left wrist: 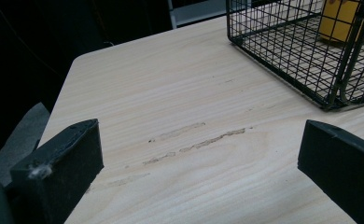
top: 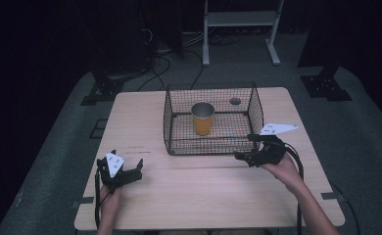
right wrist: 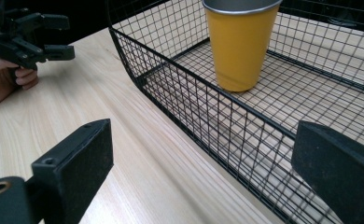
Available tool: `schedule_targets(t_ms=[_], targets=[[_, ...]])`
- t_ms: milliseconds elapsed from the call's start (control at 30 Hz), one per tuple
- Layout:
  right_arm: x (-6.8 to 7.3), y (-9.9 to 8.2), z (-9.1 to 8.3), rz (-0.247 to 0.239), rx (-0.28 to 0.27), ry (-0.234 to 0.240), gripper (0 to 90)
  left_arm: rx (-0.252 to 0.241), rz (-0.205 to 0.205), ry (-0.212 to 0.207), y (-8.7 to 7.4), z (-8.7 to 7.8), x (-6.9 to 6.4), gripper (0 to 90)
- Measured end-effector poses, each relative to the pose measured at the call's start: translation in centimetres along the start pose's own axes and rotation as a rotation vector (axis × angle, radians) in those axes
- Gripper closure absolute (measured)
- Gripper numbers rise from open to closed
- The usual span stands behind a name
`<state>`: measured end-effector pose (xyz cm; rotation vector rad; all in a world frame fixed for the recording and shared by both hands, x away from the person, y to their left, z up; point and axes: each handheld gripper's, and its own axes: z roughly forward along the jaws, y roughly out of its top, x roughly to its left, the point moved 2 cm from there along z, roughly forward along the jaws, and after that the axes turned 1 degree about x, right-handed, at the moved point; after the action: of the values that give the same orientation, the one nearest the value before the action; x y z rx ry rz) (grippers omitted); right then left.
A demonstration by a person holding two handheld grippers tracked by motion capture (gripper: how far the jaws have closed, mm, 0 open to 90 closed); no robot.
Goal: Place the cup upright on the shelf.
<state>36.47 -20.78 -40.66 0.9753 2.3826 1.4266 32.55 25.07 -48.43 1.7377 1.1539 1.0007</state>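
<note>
Yellow cup (top: 202, 118) (metal-rimmed) stands upright in the black wire basket (top: 175, 138) on the pale wooden table (top: 194, 191). Right gripper (top: 244, 147), jaws spread wide and empty, sits just beside the basket's near right corner. Left gripper (top: 127, 168), equally wide and empty, hovers well apart at the near left.

yellow cup (left wrist: 346, 18): top and right cut by edge, behind mesh | wire basket (right wrist: 264, 130): far side cropped | small dark spot (top: 235, 101) on bench: too small to identify
</note>
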Motion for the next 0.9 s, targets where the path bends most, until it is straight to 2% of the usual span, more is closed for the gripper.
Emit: schedule_targets(t_ms=[133, 167, 233, 300, 467, 567, 600, 833, 900], targets=[[0.0, -0.4, -0.5, 0.009, -0.012, -0.002, 4.8, 0.001, 0.002, 0.0, 0.0, 0.0, 0.0, 0.0], [0.1, -0.5, -0.6, 0.001, -0.011, -0.016, 4.8, 0.002, 0.003, 0.0, 0.0, 0.0, 0.0, 0.0], [0.0, -0.7, -0.9, 0.021, -0.022, 0.002, 4.8, 0.001, 0.003, 0.0, 0.0, 0.0, 0.0, 0.0], [0.0, -0.9, -1.2, 0.012, -0.025, -0.023, 4.8, 0.0, 0.001, 0.001, 0.0, 0.0, 0.0, 0.0], [-0.2, -1.7, -1.9, 0.033, -0.03, -0.03, 4.8, -0.003, 0.001, 0.001, 0.0, 0.0, 0.0, 0.0], [-0.4, -2.5, -2.3, 0.039, -0.023, -0.053, 4.8, -0.003, 0.003, 0.001, 0.0, 0.0, 0.0, 0.0], [-0.5, -2.8, -2.5, 0.051, -0.023, -0.046, 4.8, -0.003, 0.003, 0.001, 0.0, 0.0, 0.0, 0.0], [-0.7, -4.8, -3.3, 0.073, -0.02, -0.078, 4.8, -0.003, 0.003, 0.003, 0.0, 0.0, 0.0, 0.0], [-0.6, -5.2, -3.5, 0.083, -0.033, -0.079, 4.9, -0.003, 0.003, 0.003, 0.0, 0.0, 0.0, 0.0]])
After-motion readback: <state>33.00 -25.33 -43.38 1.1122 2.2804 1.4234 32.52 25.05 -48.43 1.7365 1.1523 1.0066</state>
